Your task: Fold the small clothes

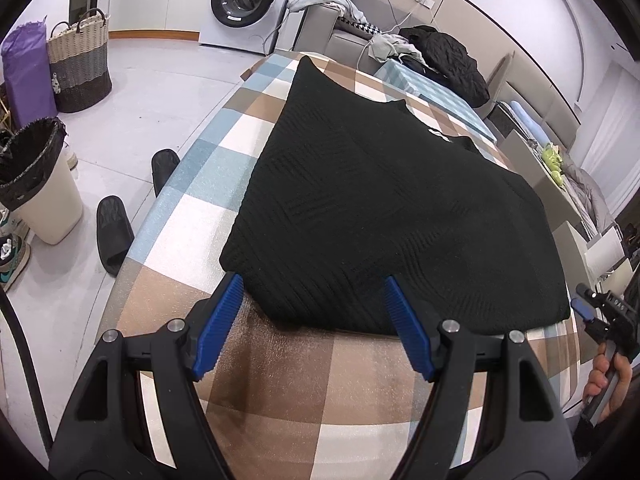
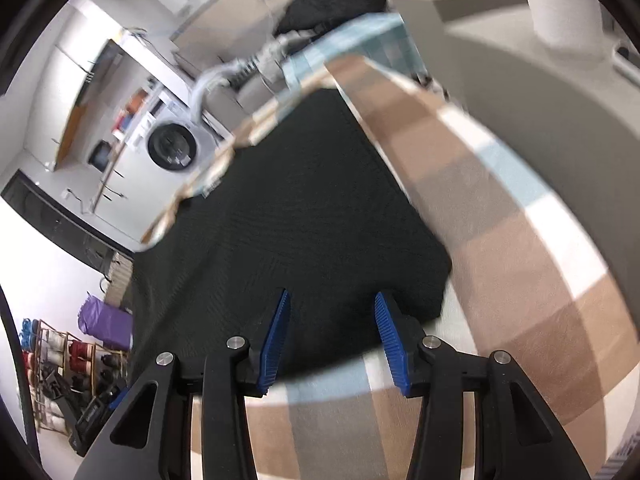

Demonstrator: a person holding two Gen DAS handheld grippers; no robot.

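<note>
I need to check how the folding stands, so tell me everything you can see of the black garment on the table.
The black garment is a knit with a ribbed, zigzag texture, lying flat in a folded, roughly rectangular shape on the checked tablecloth. A small white label shows near its far edge. Its near edge looks thick and rounded, as if doubled. The left gripper and right gripper are both open at that near edge; whether their fingertips touch the cloth cannot be told.
</note>
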